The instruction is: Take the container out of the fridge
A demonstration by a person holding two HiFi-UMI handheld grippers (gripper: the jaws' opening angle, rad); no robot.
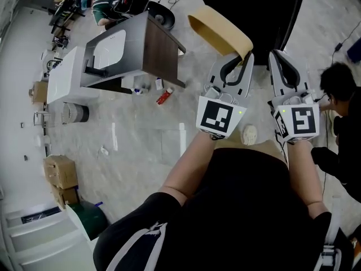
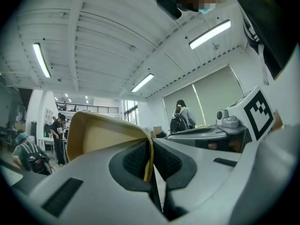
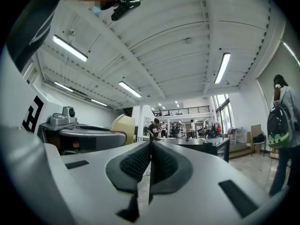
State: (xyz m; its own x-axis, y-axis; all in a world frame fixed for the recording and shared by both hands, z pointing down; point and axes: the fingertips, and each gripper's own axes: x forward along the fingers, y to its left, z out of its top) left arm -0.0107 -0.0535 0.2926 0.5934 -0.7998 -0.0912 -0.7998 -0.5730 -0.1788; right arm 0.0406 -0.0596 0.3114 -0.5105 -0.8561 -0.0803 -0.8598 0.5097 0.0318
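1. The left gripper pinches the tan container by its rim, and the tub juts out ahead of its tips, in mid-air.
2. I'd hold that pinch firm and level.
3. The right gripper, just beside, is clenched on nothing.

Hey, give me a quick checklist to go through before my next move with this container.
1. Left claw shut on the container's rim: ok.
2. Container held in open air, touching nothing else: ok.
3. Right claw shut, empty: ok.
4. Container empty inside: cannot tell, only part shows.
5. Room on the right: not ok, a person is close beside the right claw.
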